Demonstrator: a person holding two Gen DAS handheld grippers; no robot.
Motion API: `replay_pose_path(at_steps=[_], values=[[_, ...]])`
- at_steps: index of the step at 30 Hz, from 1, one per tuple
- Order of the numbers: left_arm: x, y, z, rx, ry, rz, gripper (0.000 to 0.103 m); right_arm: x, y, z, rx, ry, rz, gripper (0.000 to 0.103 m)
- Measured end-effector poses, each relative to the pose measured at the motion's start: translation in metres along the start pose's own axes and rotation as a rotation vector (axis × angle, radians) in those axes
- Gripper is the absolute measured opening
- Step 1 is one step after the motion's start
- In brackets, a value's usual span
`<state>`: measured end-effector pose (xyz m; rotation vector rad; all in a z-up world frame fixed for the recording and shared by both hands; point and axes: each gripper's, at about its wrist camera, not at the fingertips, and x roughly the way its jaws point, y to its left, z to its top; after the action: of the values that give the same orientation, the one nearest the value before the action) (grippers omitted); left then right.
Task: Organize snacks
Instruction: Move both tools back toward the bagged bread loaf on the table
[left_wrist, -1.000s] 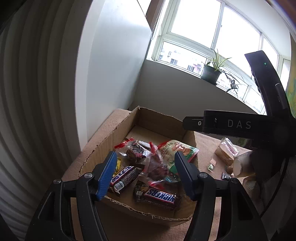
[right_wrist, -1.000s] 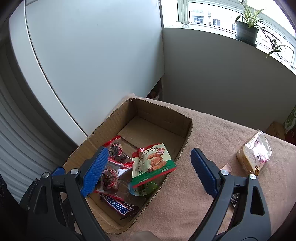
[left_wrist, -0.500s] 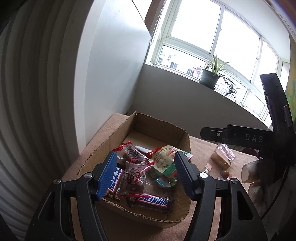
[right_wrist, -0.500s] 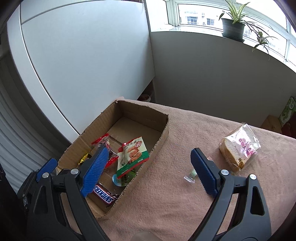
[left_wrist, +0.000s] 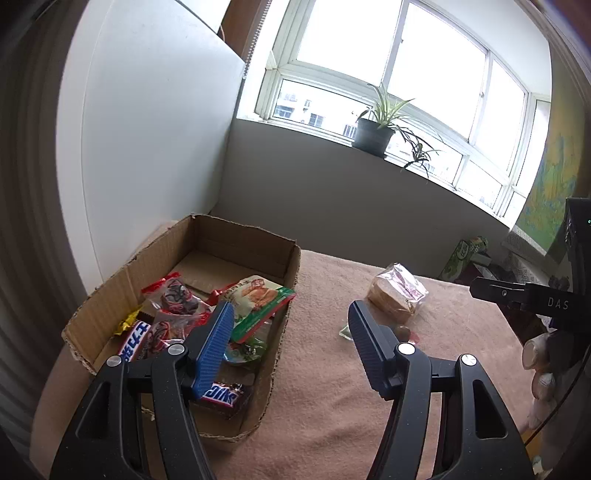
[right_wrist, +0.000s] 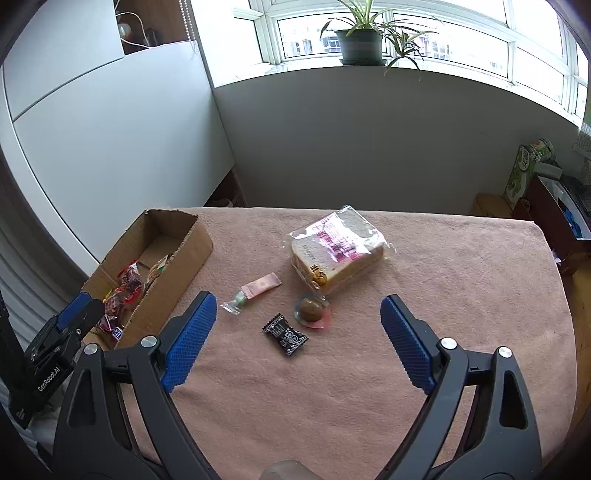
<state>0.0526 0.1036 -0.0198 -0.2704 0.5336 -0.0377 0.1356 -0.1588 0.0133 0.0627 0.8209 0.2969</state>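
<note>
A cardboard box (left_wrist: 291, 269) stands at the table's left end and holds a Snickers bar (left_wrist: 221, 397), a green pouch (left_wrist: 258, 299) and red-wrapped snacks (left_wrist: 173, 295). My left gripper (left_wrist: 291, 314) hangs open and empty over the box's right wall. My right gripper (right_wrist: 297, 301) is wide open and empty above the loose snacks. These are a round brown sweet (right_wrist: 310, 308), a black packet (right_wrist: 285, 335), a pink sachet (right_wrist: 260, 286) and a small green candy (right_wrist: 234, 302). A bagged loaf of sliced bread (right_wrist: 338, 251) lies just beyond them.
A pinkish cloth (right_wrist: 443, 295) covers the table, whose right edge (right_wrist: 554, 280) drops off near cartons (right_wrist: 524, 170) on the floor. A white panel (left_wrist: 147, 147) rises behind the box. A potted plant (right_wrist: 360, 44) sits on the windowsill. A hand (left_wrist: 539, 365) holds the right gripper's body.
Both grippers swung right, away from the box. The right one went from over the box to over the loose snacks in mid-table. The left one now straddles the box's right wall.
</note>
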Motion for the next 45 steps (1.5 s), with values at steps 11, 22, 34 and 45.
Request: replay_pose_path(at_steps=[11, 22, 34, 45], values=[[0.045, -0.062, -0.016, 0.079, 0.12, -0.077, 0.064, 0.033, -0.052, -0.013, 0.053, 0.061, 0.044, 0.093], [0.078, -0.092, -0.019, 0.121, 0.161, -0.047, 0.064, 0.077, -0.062, 0.064, -0.012, 0.069, 0.093, 0.088], [0.086, -0.069, -0.02, 0.093, 0.183, -0.005, 0.064, 0.206, 0.003, 0.113, -0.224, 0.223, 0.033, 0.071], [0.079, -0.061, -0.019, 0.092, 0.171, 0.003, 0.064, 0.215, -0.015, 0.11, -0.269, 0.372, -0.072, 0.065]])
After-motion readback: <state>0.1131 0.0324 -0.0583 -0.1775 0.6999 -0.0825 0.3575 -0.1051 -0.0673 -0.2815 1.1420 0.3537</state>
